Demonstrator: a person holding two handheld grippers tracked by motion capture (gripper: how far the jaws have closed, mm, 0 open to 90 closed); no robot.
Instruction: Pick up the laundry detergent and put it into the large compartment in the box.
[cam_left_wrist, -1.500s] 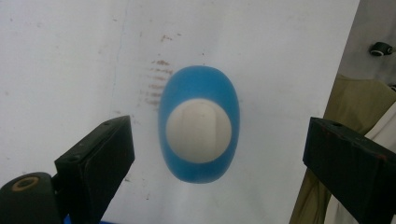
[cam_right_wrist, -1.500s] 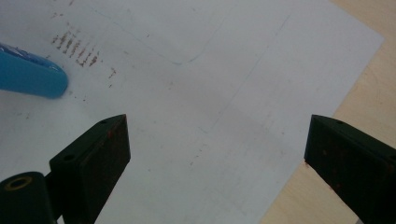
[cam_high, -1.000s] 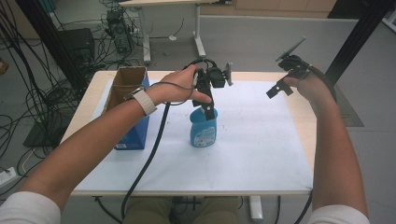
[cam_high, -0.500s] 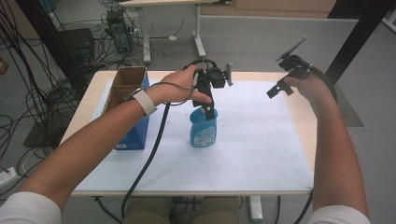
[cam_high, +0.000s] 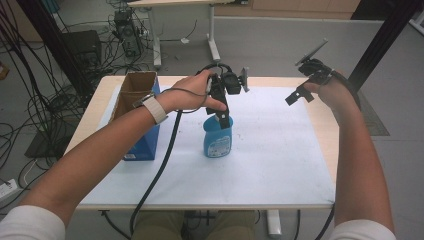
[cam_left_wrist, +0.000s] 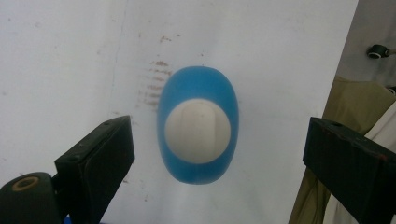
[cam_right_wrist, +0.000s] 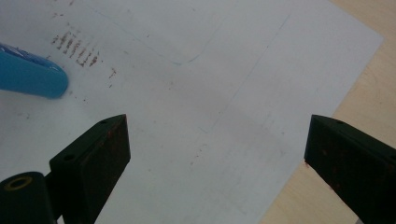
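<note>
Blue bottle (cam_high: 218, 137) stands upright just left of centre in the high view, on the white sheet (cam_high: 280, 155) covering the counter (cam_high: 320, 107), and we hold the left tongs (cam_high: 223, 117) right above its top, pointing down, seemingly lined up for a grasp from above. Our right tongs (cam_high: 300, 95) hang in the upper right, well apart from it, likely waiting. An open cardboard box (cam_high: 136, 90) sits at the left; its inside is hard to make out. In the left gripper view the bottle (cam_left_wrist: 198, 123) fills the centre, white cap upward, between spread jaws that do not touch it; its body is hidden beneath its own shoulders. In the right gripper view the jaws stand wide over bare sheet, and the bottle (cam_right_wrist: 30, 74) is cut off at the left edge.
</note>
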